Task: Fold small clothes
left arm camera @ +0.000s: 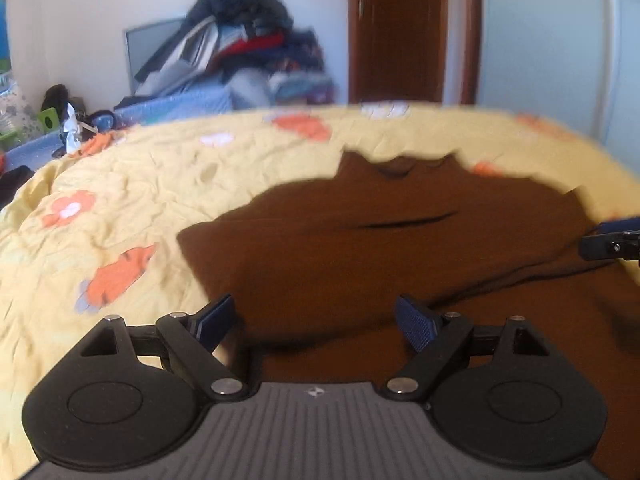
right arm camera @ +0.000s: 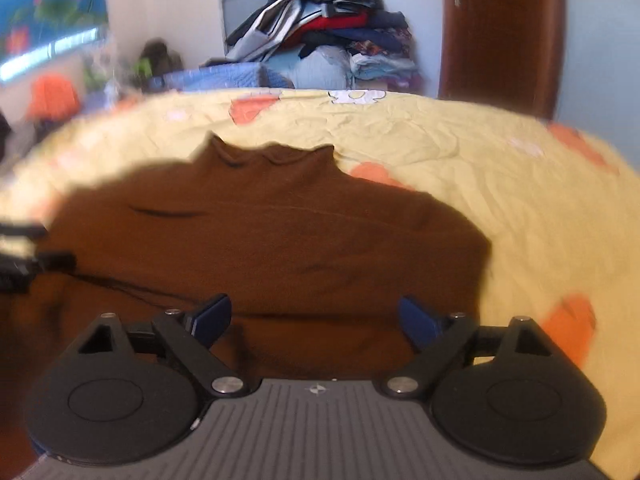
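A small brown sweater (left arm camera: 380, 248) lies flat on the yellow flowered bedspread (left arm camera: 120, 200), its neck toward the far side. My left gripper (left arm camera: 316, 320) is open and empty, low over the sweater's near left part. My right gripper (right arm camera: 316, 318) is open and empty over the sweater (right arm camera: 280, 240) at its near right part. The right gripper shows at the right edge of the left wrist view (left arm camera: 612, 242). The left gripper shows at the left edge of the right wrist view (right arm camera: 28, 264). Both views are blurred.
A tall pile of clothes (left arm camera: 240, 48) sits past the bed's far edge against the wall, with a blue quilt (left arm camera: 180, 108) beside it. A brown door (left arm camera: 400, 28) stands at the back right. Small clutter (left arm camera: 68, 120) lies at the far left.
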Demonstrator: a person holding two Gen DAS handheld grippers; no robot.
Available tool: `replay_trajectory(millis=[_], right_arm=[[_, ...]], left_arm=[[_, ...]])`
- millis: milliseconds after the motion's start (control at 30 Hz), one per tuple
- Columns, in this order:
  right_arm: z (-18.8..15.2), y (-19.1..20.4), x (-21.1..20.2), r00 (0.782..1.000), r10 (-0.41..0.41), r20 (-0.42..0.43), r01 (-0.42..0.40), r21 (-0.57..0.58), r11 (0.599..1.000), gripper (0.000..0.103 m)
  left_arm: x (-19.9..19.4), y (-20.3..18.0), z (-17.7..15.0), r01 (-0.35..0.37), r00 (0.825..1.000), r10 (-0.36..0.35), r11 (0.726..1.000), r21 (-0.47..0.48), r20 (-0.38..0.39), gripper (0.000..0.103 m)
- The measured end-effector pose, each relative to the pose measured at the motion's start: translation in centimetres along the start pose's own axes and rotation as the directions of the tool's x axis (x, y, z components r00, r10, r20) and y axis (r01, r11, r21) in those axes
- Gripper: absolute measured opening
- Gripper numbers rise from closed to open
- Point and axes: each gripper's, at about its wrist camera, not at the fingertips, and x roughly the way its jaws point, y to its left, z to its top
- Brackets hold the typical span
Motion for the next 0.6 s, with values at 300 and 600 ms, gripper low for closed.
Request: replay_trajectory(millis=[300, 600], right_arm=[[-9.6, -5.7, -10.5, 0.990, 0.136, -0.047, -0.104, 0.413, 0.905, 0.096], [-15.9, -4.5, -13.6, 0.814, 0.574, -0.086, -0.393, 0.647, 0.654, 0.095]], left_arm=[[-8.7, 5.0, -9.6, 0.083, 0.981, -0.137, 0.935, -0.345, -0.135, 0.088], [-11.2, 10.3, -15.8, 0.377, 0.777, -0.629, 0.505, -0.776, -0.032, 0.088]])
